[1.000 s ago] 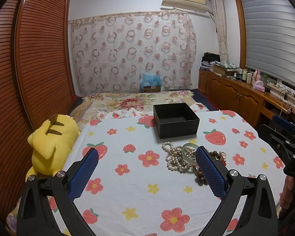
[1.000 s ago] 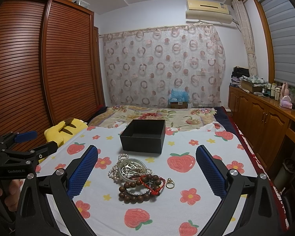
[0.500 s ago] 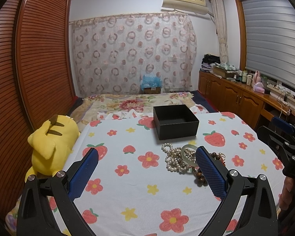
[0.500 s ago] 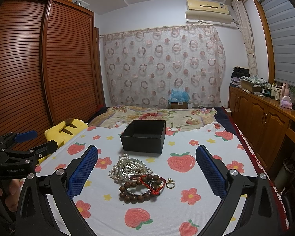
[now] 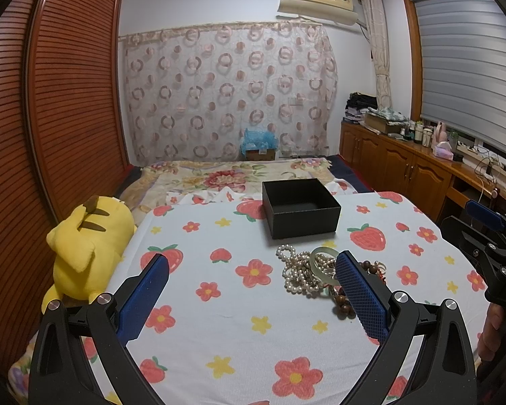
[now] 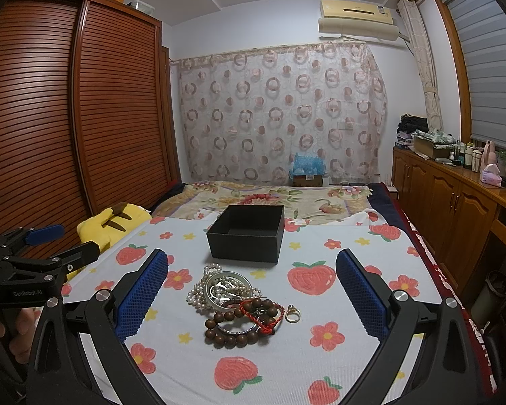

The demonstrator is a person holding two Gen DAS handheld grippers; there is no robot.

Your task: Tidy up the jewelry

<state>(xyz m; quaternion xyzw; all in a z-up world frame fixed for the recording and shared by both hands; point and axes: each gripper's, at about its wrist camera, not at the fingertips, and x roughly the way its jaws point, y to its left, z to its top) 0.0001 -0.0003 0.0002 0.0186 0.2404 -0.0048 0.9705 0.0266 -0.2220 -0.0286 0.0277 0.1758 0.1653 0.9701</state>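
Observation:
A heap of jewelry lies on the strawberry-print cloth: a pearl necklace (image 6: pixel 199 290), a pale green bangle (image 6: pixel 227 275), a brown wooden bead bracelet (image 6: pixel 229 332), a red cord bracelet (image 6: pixel 264 317) and a gold ring (image 6: pixel 292 314). Behind the heap stands an open, empty black box (image 6: pixel 246 233). My right gripper (image 6: pixel 251 298) is open, its fingers either side of the heap and nearer me. My left gripper (image 5: pixel 251 298) is open too, left of the pearl necklace (image 5: pixel 295 271); its right finger hides part of the heap. The black box (image 5: pixel 300 207) sits beyond.
A yellow plush toy (image 5: pixel 84 253) lies at the cloth's left edge beside the slatted wardrobe (image 5: pixel 60 101). Wooden cabinets (image 6: pixel 455 216) with bottles line the right wall. A floral blanket (image 6: pixel 270 199) covers the bed behind the box. A hand (image 6: pixel 3 334) holds the other gripper's handle.
Both views have barely shifted; the left gripper's view has drifted slightly. Both grippers stay open and the jewelry and box have not moved.

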